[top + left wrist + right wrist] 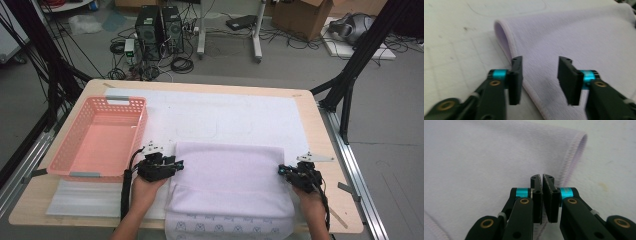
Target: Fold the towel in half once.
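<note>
A lilac towel [227,175] lies folded on the white mat [225,115], and a pale printed layer [225,227] sticks out under it at the table's front edge. My left gripper [180,164] is at the towel's left edge. In the left gripper view it [540,75] stands open, its jaws either side of the hem, with the rolled fold of the towel [579,37] just ahead. My right gripper [281,170] is at the towel's right edge. In the right gripper view it [542,195] is shut where the hem of the towel [479,165] runs into the jaws.
An empty pink plastic basket [107,100] stands on the table's left side, close to my left hand. The wooden table edge [330,145] runs just right of my right gripper. Computers, cables and boxes are on the floor beyond the table.
</note>
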